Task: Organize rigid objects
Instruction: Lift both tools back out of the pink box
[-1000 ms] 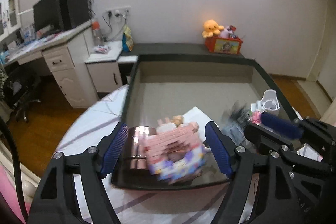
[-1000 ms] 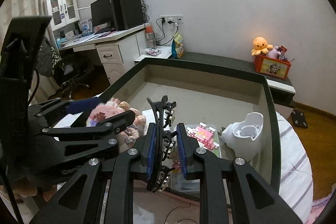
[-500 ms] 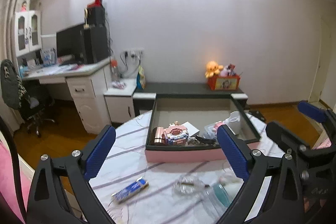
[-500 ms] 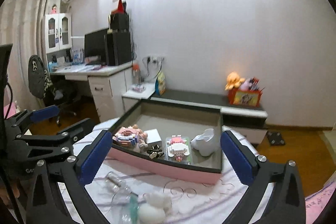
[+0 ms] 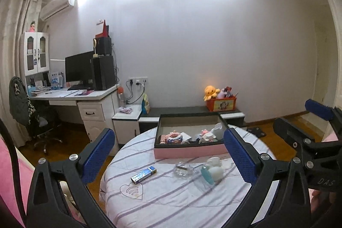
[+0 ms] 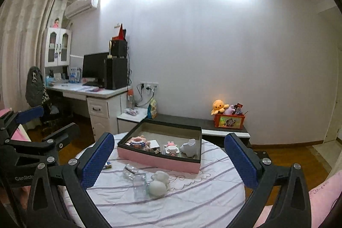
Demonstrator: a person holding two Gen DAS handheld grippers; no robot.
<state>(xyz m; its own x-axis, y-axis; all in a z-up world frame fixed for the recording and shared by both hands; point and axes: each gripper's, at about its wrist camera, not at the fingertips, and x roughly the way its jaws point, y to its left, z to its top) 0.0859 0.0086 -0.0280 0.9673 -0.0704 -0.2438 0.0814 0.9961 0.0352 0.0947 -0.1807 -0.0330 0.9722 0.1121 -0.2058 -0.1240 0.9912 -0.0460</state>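
Facing a round table under a striped white cloth, I hold my left gripper and right gripper with fingers spread wide, nothing between them; the left's jaws have just been opening. A pink-sided tray at the table's far side holds a pink brick model and a white cup. Nearer lie a glass dish and a blue lighter

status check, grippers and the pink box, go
Left gripper open, empty; its jaws just finished opening. Right gripper open, empty. Pink box on the round table, items inside. Blue lighter and clear bits loose in front.
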